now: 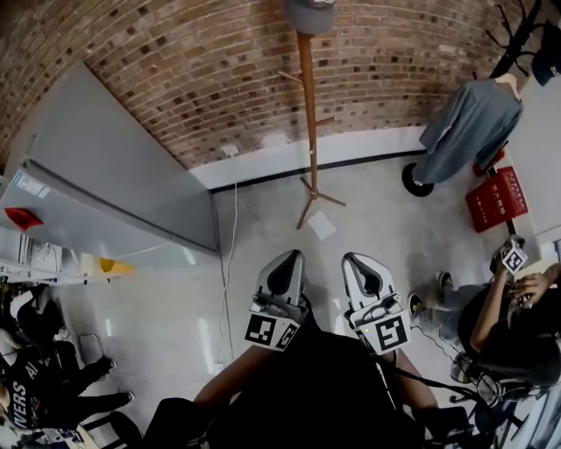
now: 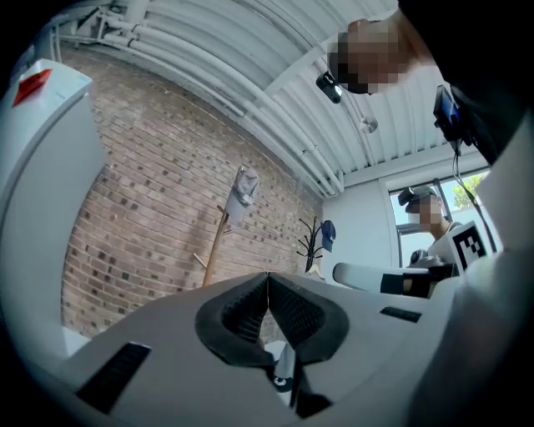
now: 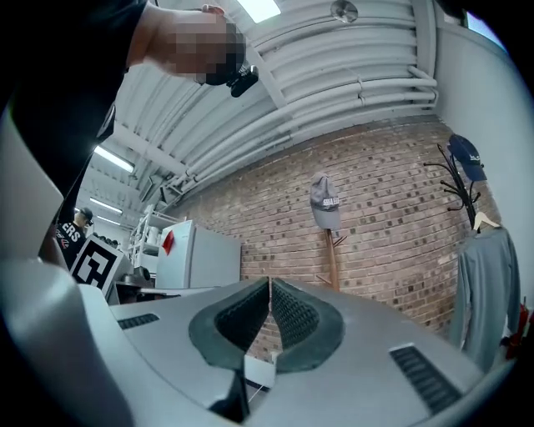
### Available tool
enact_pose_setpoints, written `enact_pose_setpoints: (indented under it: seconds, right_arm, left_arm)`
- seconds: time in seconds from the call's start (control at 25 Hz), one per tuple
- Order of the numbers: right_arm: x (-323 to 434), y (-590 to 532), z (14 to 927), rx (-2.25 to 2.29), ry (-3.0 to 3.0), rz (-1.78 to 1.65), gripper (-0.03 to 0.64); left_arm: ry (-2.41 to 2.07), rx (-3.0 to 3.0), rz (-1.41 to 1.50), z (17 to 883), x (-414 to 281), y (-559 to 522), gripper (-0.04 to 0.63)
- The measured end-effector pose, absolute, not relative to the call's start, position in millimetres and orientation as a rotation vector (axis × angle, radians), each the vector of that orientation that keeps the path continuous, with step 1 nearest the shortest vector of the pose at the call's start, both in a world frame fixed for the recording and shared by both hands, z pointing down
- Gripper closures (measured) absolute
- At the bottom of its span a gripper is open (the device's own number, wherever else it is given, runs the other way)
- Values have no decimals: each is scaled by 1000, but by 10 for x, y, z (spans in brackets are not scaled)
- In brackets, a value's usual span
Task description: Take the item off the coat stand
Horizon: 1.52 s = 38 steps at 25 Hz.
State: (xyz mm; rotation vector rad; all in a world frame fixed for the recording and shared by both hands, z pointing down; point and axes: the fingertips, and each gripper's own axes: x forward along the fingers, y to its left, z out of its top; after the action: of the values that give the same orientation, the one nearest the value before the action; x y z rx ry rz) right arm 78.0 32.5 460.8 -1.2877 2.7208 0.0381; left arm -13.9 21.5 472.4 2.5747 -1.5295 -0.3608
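Head view: my left gripper (image 1: 287, 267) and right gripper (image 1: 358, 267) hang side by side over the pale floor (image 1: 368, 210), well apart from the wooden coat stand (image 1: 308, 114) at the brick wall (image 1: 210, 79). A grey cap (image 1: 310, 12) crowns the stand.

Left gripper view: my jaws meet with nothing between them, and the cap sits far off on the stand.

Right gripper view: jaws pressed together, empty, with the cap atop the stand ahead.
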Motion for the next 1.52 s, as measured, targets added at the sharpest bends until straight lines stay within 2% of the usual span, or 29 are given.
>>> enact_pose_setpoints:
  seconds: [0.32,0.52,1.16,1.28,1.52]
  right_arm:
    - [348,-887,4517,-1411,2678,-15,598]
    - [191,-1336,4290,-1436,2662,19,598]
    - [568,-2728,3418,-1330,2600,102,589]
    - [627,-2896,3131,-1263,2608,64,522]
    - [810,-3087,2461,-1244,2585,149,515]
  left_arm:
    - [-1462,2555,-281,4606,-654,-866,580]
    - [-1487,2545,-334,4477,-968,-1320,580]
    - [-1618,2507,-319,4219,-874,-2106,580]
    - [-1624,2507,-322,4203,-862,-2208,580]
    - [-1632,2516,-315,4199,-824,-2324,580]
